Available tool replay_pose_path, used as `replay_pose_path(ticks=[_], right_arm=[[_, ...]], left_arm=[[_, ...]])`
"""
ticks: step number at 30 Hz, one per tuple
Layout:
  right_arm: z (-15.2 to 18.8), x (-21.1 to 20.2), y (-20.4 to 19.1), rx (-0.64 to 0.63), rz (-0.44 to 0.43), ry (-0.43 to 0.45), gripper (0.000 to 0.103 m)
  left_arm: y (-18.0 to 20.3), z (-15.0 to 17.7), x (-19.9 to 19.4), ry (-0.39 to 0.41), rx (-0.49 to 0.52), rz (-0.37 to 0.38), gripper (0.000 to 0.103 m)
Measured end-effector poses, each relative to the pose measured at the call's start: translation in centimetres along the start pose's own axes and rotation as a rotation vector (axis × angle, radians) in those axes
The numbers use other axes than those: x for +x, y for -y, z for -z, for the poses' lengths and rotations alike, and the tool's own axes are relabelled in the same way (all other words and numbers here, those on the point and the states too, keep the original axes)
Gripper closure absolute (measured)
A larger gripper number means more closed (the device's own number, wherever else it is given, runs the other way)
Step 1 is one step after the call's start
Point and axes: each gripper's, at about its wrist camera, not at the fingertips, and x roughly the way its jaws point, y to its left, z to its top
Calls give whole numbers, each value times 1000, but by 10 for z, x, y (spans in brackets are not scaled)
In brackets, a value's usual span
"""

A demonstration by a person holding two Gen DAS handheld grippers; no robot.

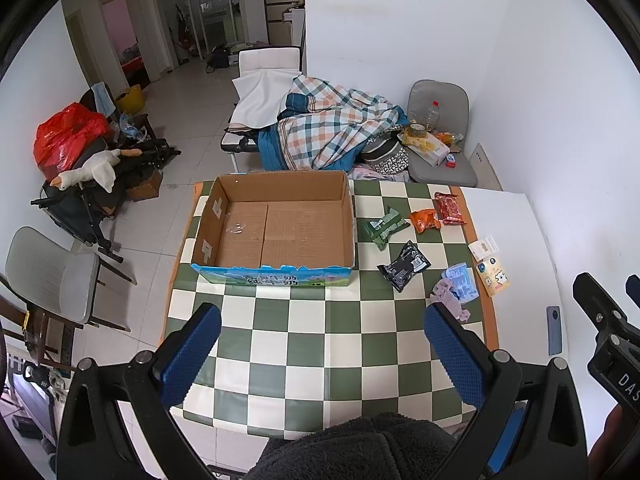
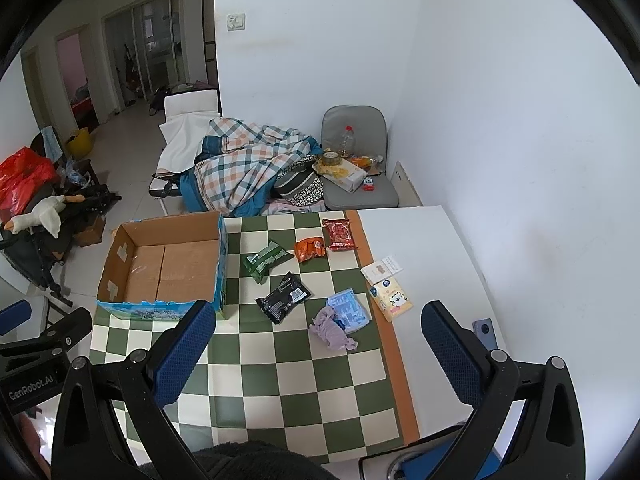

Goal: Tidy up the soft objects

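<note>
On the checkered table (image 1: 304,336) sat a cardboard box (image 1: 276,232) with its top open. Right of it lay the soft things — a green packet (image 2: 266,260), an orange packet (image 2: 309,249), a red packet (image 2: 339,234), a black packet (image 2: 283,297), a blue packet (image 2: 349,309) and a purple cloth (image 2: 331,330) touching it. The left gripper (image 1: 322,354) and right gripper (image 2: 320,354) both hung wide open over the table — holding nothing.

**Cut off and unreadable**

In the left wrist view, the right gripper (image 1: 612,312) is cut by the frame edge. A purple cloth (image 2: 331,330) covers one corner of the light-blue pack (image 2: 350,310). Print on the box (image 1: 276,278) front and the packets is too small to read.
</note>
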Motion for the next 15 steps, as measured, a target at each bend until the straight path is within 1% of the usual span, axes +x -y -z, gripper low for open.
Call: replay_pose_path(ticks=[2,15], right_arm=[[5,-2,0,-3,0,2,0],[5,-2,0,-5,4,4,0]], left_arm=[[1,1,0,1,2,-2,0],[1,4,-2,4,-1,-2,0]])
